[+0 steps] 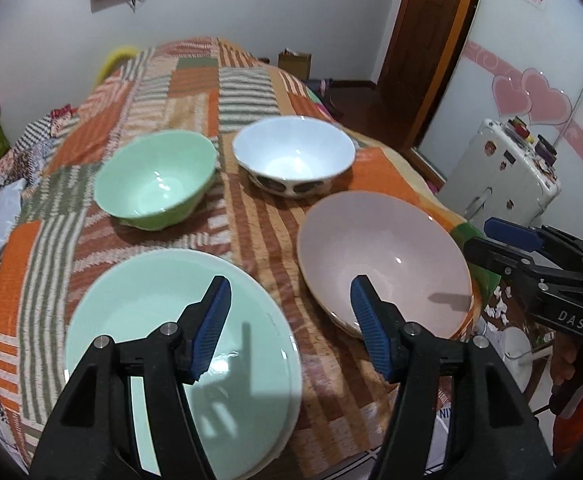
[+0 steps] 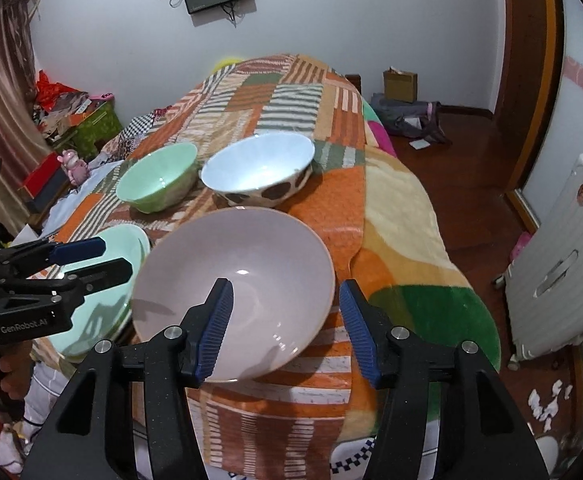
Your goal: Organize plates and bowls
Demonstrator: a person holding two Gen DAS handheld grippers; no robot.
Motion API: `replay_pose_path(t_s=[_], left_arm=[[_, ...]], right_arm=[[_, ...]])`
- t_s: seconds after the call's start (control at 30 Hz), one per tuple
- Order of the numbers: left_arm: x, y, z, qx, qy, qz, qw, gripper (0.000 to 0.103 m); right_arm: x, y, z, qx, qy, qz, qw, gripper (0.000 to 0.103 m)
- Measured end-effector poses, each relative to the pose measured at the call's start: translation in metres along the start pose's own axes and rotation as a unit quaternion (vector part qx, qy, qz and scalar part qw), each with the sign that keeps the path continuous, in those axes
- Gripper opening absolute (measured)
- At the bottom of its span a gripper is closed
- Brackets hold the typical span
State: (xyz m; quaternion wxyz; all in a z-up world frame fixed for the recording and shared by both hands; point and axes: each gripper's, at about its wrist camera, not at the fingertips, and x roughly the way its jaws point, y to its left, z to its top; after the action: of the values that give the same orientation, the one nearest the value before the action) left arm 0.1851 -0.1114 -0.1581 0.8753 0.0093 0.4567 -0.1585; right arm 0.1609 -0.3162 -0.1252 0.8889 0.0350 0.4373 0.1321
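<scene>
Starting at the left of the patchwork blanket (image 1: 251, 80) that is covering the bed, a wide, shallow mint-green plate (image 1: 139, 312) is lying flat near the front edge; a second rim seems to be peeking out beneath it at the lower right, though I cannot tell for sure that it is a stack. The left gripper (image 1: 289, 328) is hovering over this plate's right side with its blue-padded jaws standing moderately apart and nothing between them.

Behind the plate a small pale-green glossy bowl (image 1: 155, 178) is sitting upright, and just beside it, to the right, a white bowl with dark brown spots on its outer wall (image 1: 293, 160) is also sitting upright; the two look close but not nested.

Further right, near the front, a large pinkish-beige shallow bowl (image 2: 233, 284) is resting alone on the blanket. The right gripper (image 2: 285, 328) is straddling this bowl's near-right rim, jaws partly open, the left pad over the bowl's inside and the right pad outside it (neither seems to be pressing on the rim).

As a judgement, the organizing is looking barely begun: the three bowls are lying separate, and gathering them into a nest or a set place is what is left.
</scene>
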Motion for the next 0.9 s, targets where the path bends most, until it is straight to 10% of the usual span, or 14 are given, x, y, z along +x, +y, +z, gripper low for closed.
replay_pose_path(t_s=[0.37, 0.9], left_arm=[[0.035, -0.016, -0.005, 0.001, 0.039, -0.012, 0.9991, 0.062], [0.062, -0.019, -0.003, -0.013, 0.070, -0.049, 0.9962, 0.031]], right_arm=[[0.018, -0.016, -0.011, 0.039, 0.023, 0.039, 0.998, 0.051], [0.051, -0.015, -0.016, 0.050, 0.070, 0.049, 0.995, 0.028]])
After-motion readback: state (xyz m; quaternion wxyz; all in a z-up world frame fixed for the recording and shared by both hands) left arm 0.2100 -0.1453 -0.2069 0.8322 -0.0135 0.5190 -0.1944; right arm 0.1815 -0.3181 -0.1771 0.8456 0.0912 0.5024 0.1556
